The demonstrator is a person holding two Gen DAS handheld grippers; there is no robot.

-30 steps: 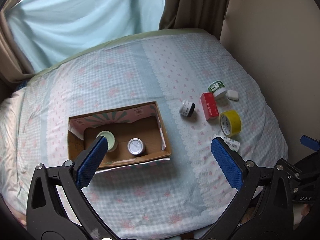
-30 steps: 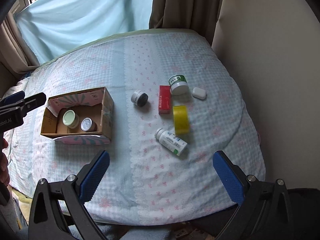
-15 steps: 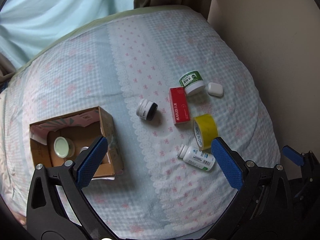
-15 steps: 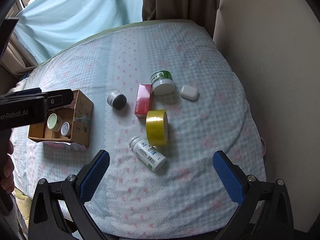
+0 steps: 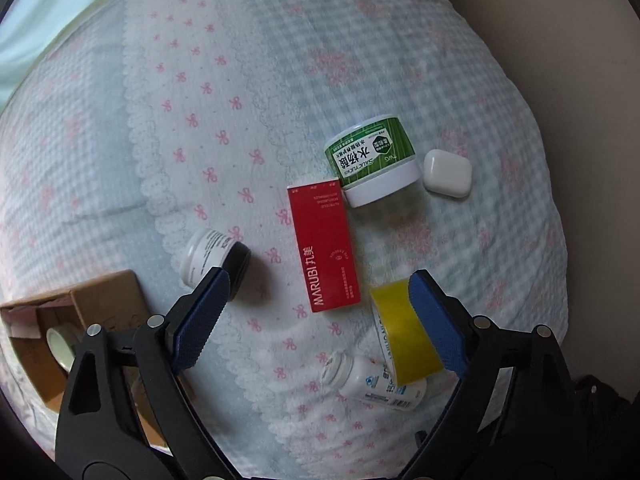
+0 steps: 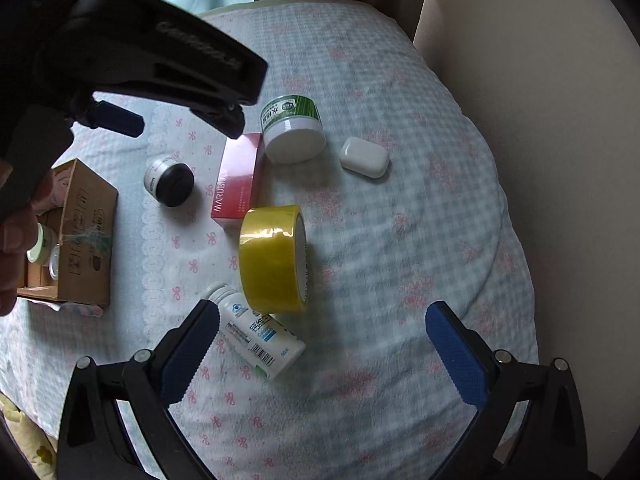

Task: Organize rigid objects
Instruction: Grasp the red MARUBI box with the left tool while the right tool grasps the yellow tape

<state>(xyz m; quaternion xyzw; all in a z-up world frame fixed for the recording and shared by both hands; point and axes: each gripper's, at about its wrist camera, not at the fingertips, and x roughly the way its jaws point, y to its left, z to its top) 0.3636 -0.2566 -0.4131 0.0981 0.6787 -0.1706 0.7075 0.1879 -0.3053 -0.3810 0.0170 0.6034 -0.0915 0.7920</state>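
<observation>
The red box (image 5: 326,246) reads "MARUBI 丸美". Just beside its far end, the green jar (image 5: 370,160) reads "水杨酸", with what looks like "SALICYLIC".

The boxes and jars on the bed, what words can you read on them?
"MARUBI 丸美" on the red box.
"水杨酸" and "SALICYLIC" on the green jar.
Yellow tape roll: rim print unreadable.
White pill bottle: too small.
Black-lidded jar: too small.
Cardboard box: print blurred.
</observation>
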